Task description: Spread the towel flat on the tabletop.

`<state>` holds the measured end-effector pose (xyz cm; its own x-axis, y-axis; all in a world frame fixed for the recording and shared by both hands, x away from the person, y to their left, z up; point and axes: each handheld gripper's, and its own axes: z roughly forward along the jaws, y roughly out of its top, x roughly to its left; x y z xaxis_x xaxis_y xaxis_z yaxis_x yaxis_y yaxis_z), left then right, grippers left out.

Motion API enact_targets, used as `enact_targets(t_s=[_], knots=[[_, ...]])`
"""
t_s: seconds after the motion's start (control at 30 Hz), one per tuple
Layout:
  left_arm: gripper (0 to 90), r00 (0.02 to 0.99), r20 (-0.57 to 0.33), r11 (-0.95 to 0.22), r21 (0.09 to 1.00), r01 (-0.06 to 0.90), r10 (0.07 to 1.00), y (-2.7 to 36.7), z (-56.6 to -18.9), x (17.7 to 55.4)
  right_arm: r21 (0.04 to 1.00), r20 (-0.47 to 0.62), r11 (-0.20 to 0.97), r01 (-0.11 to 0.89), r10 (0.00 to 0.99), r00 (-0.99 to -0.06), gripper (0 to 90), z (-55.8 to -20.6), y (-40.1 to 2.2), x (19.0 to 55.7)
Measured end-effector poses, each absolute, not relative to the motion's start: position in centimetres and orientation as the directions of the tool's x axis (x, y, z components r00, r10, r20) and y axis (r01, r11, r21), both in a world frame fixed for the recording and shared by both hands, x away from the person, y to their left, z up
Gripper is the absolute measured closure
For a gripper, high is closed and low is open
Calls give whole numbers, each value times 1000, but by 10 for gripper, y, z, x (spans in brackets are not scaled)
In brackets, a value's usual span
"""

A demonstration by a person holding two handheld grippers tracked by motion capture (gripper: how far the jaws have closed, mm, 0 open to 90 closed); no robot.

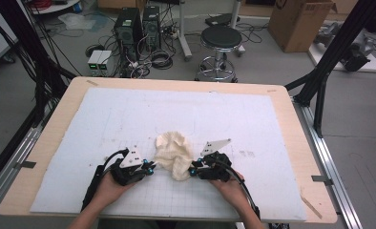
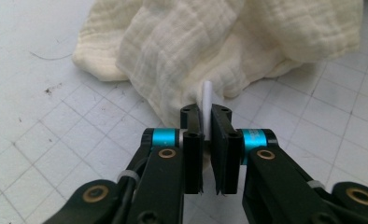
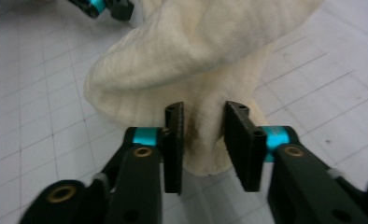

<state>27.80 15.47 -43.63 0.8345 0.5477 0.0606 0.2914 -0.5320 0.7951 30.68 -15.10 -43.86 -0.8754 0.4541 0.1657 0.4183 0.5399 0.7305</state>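
- We see a crumpled cream cloth [image 1: 174, 153] bunched on the white gridded mat [image 1: 129, 114], at the near middle of the mat, between the two grippers.
- Cloth texture: crinkled gauze weave, folds piled up; its near corner hangs toward the person's edge of the mat.
- Left gripper [image 1: 150, 168] sits just beside the cloth's left edge. In the left gripper view [image 2: 206, 122] its jaws are nearly together, with a thin fold of the cloth's edge pinched between the pads and a white sliver standing up in the narrow gap.
- Right gripper [image 1: 193, 170] sits at the cloth's right near corner. In the right gripper view [image 3: 201, 122] its jaws are at a medium gap, with a ridge of cloth between them; the left pad touches the fabric, but we can't tell if the right pad presses on it.
- Both hands [image 1: 110, 187] come in from the near side of the cloth, one on each gripper, with black cables trailing back along the forearms.
- The mat lies on a light wooden table [image 1: 291, 124], whose bare rim shows all round the mat.
- Beyond the table, past the cloth's far side: a black stool [image 1: 220, 38] and computer towers [image 1: 137, 26] on the floor, with a cardboard box [image 1: 300, 21] to the right of them.
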Motion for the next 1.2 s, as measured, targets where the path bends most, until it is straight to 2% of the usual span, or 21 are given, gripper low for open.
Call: enact_targets(t_s=[0.1,0.2,0.4,0.63,0.8,1.03,1.07,1.13,1.2], knots=[[861,836,62,-521,807,280,545,157,-433,276,733,187,523,435,460,-868,793,-436,-156,307],[861,837,48,-497,822,277,545,161,-426,273,752,196,492,439,468,-861,815,-430,-162,305],[861,826,33,-440,858,266,562,177,-406,261,774,177,473,421,477,-861,830,-415,-172,294],[862,823,54,-440,864,245,565,194,-396,235,797,154,458,393,474,-867,831,-396,-177,272],[862,821,47,-444,858,259,569,200,-402,212,790,163,463,402,474,-866,831,-399,-176,251],[855,832,36,-487,824,289,554,205,-417,190,739,172,535,409,437,-883,823,-418,-162,220],[843,836,26,-489,821,295,548,205,-419,189,733,168,546,406,433,-886,804,-421,-161,219],[765,847,10,-484,824,295,532,205,-419,188,731,178,544,411,429,-886,731,-422,-160,219],[695,858,-7,-467,836,287,514,206,-416,189,749,180,526,403,423,-888,694,-418,-162,218]])
